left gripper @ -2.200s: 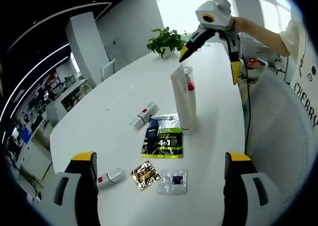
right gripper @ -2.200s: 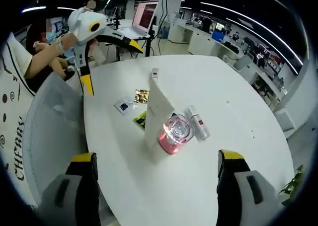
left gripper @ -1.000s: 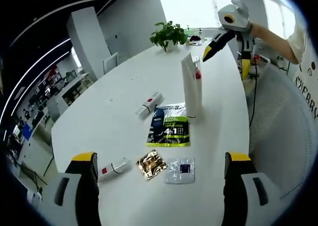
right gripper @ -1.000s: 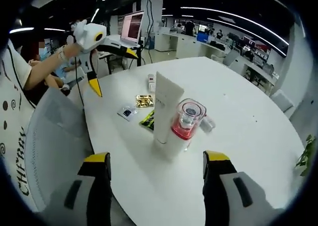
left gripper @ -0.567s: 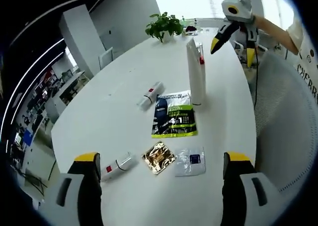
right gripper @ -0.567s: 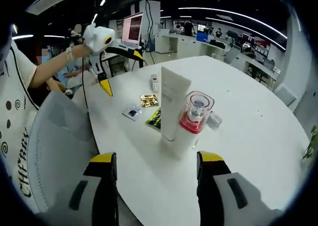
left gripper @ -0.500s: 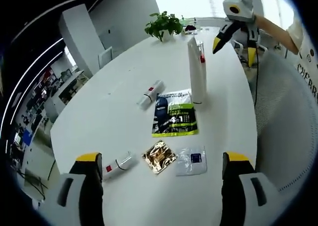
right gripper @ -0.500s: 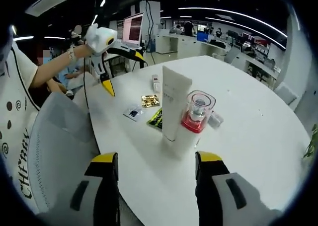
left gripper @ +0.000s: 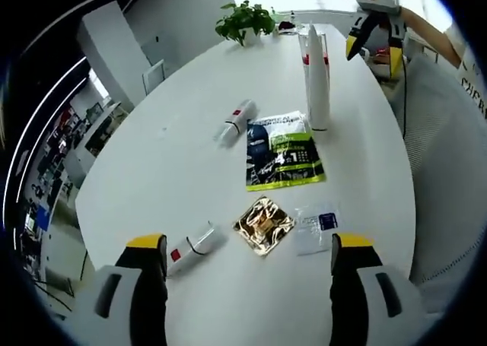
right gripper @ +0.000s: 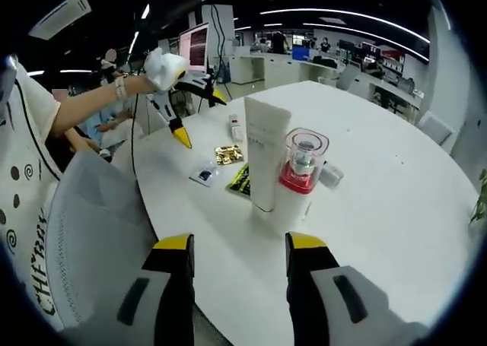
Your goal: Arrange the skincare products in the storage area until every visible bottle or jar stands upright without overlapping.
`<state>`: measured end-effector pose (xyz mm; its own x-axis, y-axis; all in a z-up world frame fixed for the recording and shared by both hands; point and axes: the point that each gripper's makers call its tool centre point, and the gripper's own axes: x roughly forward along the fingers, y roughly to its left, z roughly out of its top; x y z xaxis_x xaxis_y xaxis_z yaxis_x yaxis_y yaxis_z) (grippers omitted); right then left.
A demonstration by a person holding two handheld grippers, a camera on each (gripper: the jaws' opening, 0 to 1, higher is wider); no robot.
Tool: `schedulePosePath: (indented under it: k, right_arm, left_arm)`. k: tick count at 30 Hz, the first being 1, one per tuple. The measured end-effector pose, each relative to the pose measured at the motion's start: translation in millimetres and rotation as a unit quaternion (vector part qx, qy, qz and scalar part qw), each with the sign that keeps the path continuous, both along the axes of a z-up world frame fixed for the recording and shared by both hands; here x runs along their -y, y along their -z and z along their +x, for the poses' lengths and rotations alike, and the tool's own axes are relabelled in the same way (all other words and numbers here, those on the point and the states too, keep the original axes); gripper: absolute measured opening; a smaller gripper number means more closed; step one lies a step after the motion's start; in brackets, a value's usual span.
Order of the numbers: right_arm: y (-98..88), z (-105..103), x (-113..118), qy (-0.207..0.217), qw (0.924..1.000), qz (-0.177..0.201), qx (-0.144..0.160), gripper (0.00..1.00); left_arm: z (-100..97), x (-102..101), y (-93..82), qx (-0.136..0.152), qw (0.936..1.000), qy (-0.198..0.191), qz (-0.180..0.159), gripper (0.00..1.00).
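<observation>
A white tube (right gripper: 266,152) stands upright on the white table (right gripper: 380,232), touching a clear pump bottle with a red base (right gripper: 303,171), also upright. My right gripper (right gripper: 239,242) is open just short of that pair, with nothing between its jaws. One small white bottle (left gripper: 234,122) lies on its side mid-table. Another small bottle (left gripper: 194,247) lies just ahead of the left jaw of my left gripper (left gripper: 248,241), which hangs open above the table. The tube (left gripper: 316,87) stands at the far end of the left gripper view, with the right gripper (left gripper: 374,51) beyond it.
Flat on the table lie a green-and-black packet (left gripper: 281,150), a gold sachet (left gripper: 263,224) and a clear sachet (left gripper: 316,226). A potted plant (left gripper: 245,19) stands at the far end. A mesh chair (right gripper: 91,224) sits by the table edge. The left gripper (right gripper: 199,118) hovers beyond the sachets.
My right gripper's jaws have narrowed and it has drawn closer to the tube and pump bottle. The left gripper's camera has tilted down over the table. No product has moved.
</observation>
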<state>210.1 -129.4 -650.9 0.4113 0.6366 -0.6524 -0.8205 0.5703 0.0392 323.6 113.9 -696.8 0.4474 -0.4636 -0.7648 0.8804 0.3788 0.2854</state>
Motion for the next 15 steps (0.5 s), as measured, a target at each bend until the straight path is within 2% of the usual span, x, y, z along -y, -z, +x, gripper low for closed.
schedulePosePath:
  k: [10,12,15]
  right_arm:
    - [-1.3,-3,-3,0.002,1.0,0.006,-0.005,0.43]
    - [-1.0,-4,-4,0.003,0.9999,0.008,-0.007,0.43]
    - [0.9,-5,-5,0.002,0.9999,0.005,-0.009,0.43]
  left_arm:
    - [24.9,-12,13.7,0.016,0.998,0.032,0.052,0.68]
    - [33.4,-13,15.3,0.033,0.9964,0.05,0.06,0.66]
    - [37.3,-10,16.8,0.039,0.9951,0.063,0.066,0.56]
